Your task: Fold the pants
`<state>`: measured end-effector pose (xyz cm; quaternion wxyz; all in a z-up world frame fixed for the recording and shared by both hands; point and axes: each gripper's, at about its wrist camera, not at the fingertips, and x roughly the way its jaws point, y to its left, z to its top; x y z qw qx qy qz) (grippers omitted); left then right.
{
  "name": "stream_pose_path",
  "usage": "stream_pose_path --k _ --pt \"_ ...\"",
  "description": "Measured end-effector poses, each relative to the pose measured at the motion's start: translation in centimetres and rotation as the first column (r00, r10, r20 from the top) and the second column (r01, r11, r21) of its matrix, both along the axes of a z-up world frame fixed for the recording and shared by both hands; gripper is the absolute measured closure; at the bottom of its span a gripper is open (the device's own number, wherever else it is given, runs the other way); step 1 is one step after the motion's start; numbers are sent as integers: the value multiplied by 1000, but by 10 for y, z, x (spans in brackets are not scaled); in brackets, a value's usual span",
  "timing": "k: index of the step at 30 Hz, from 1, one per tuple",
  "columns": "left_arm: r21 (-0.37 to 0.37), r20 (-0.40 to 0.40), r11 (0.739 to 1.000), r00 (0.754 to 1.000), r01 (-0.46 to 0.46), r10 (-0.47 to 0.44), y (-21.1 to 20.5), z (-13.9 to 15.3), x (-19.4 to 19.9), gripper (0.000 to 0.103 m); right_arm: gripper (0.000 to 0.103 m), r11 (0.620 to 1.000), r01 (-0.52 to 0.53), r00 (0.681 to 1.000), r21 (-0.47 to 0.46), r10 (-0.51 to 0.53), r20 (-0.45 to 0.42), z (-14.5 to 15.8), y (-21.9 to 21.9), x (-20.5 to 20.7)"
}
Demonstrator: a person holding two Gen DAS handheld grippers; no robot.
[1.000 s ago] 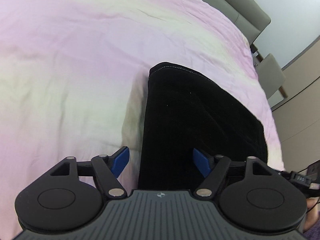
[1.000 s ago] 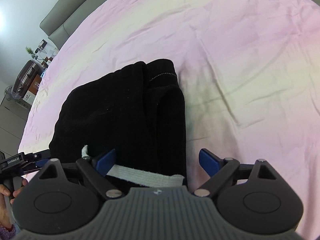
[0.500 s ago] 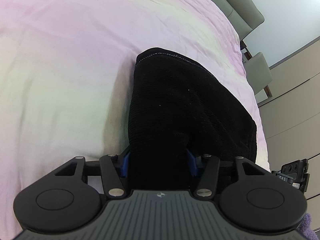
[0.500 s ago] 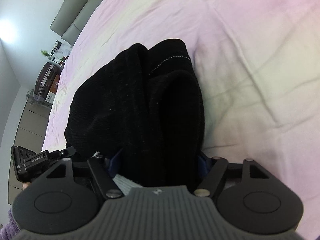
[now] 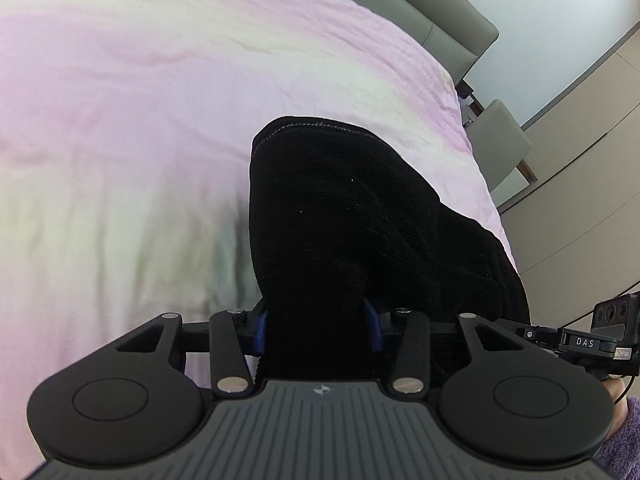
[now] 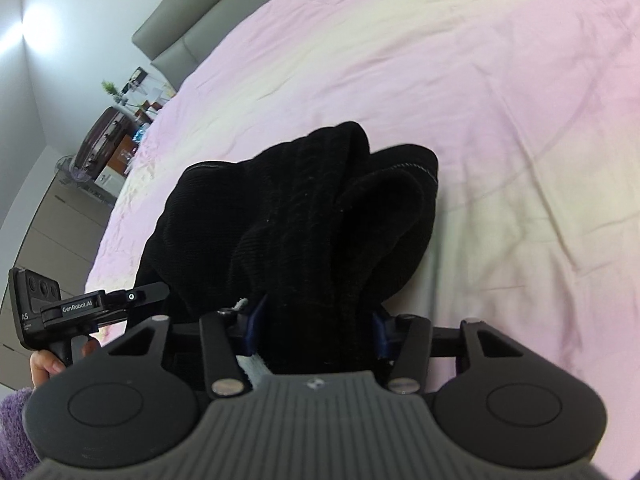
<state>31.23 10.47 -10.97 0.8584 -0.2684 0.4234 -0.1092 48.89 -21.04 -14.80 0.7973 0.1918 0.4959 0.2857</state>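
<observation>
Clamping on bunched black cloth, the left gripper point(image 5: 318, 326) and the right gripper point(image 6: 316, 326) have both just been closing, and each now has a thick wad of the pants point(image 5: 360, 220) pinched between its blue pads. A second ago the jaws stood wide over the garment lying flat; now its near edge is gathered and raised off the pink bedsheet point(image 5: 120, 140), the far hem still resting there. Judging by this, the fold-over is beginning, towards the grey headboard point(image 5: 440, 20).
</observation>
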Motion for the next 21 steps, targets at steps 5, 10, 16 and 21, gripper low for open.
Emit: stream_pose_path --k 5,10,16,21 --pt "83 38 997 999 -12 9 35 48 -36 53 56 998 -24 1000 62 22 21 26 36 -29" --pt "176 42 983 998 -54 47 87 88 -76 52 56 987 -72 997 145 69 24 42 101 -58" --pt "275 25 955 994 -113 111 154 110 -118 52 56 966 -127 992 223 128 10 47 198 -89" --pt "274 -18 953 990 -128 138 200 82 -138 52 56 968 -134 990 213 142 -23 34 260 -117"
